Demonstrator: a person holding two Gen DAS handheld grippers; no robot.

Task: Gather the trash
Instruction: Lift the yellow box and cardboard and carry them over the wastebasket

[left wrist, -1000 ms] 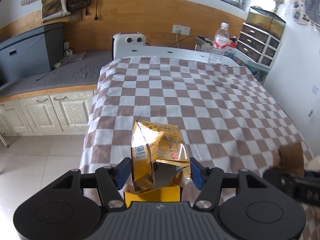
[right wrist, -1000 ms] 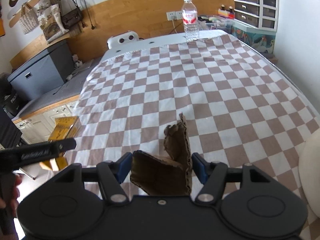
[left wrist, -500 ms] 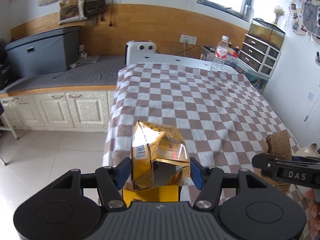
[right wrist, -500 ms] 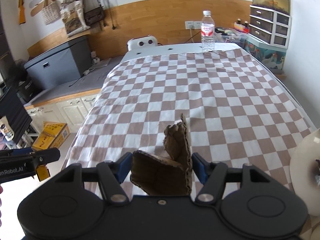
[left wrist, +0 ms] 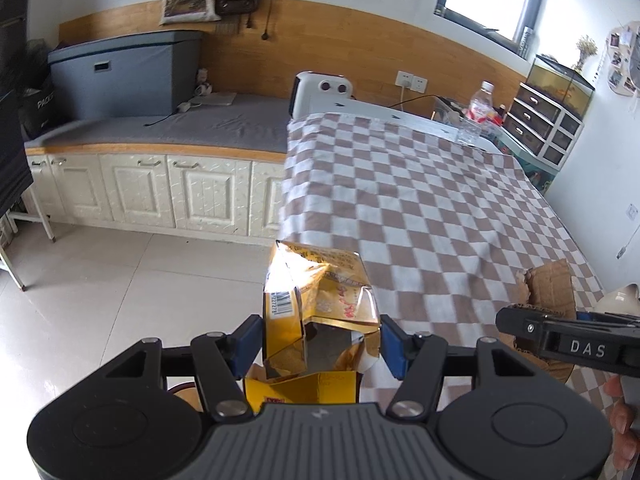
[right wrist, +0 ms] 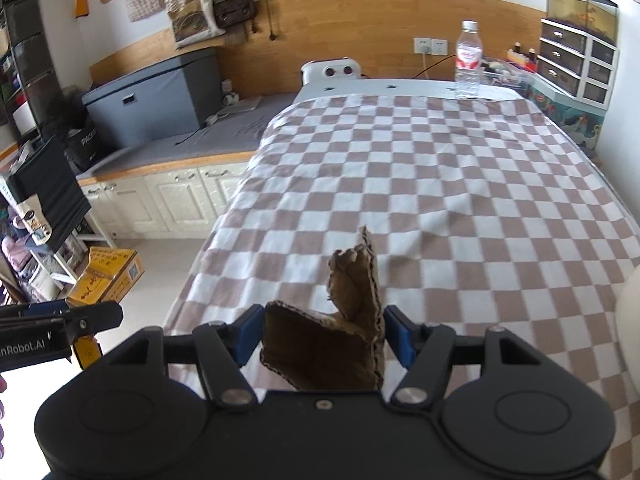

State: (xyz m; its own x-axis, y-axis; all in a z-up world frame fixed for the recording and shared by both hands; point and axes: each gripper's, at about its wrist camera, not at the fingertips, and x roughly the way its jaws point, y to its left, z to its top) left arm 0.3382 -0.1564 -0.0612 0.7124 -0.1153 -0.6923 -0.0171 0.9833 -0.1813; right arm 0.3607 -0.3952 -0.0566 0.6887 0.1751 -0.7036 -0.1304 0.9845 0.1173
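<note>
Carrying step: left gripper (left wrist: pixel 322 344) clamps a gold wrapper (left wrist: pixel 320 304), right gripper (right wrist: pixel 324 338) clamps cardboard (right wrist: pixel 340 332), both beside the bed (right wrist: pixel 440 184); next, find a bin.

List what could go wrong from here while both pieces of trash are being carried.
1. The crumpled yellow carton is torn and buckled between the left tool pads; it may crush further and slip out.
2. The torn cardboard piece in the right tool is held near its lower edge and could pivot or drop.
3. No bin is in view, so the drop-off still has to be found.
</note>
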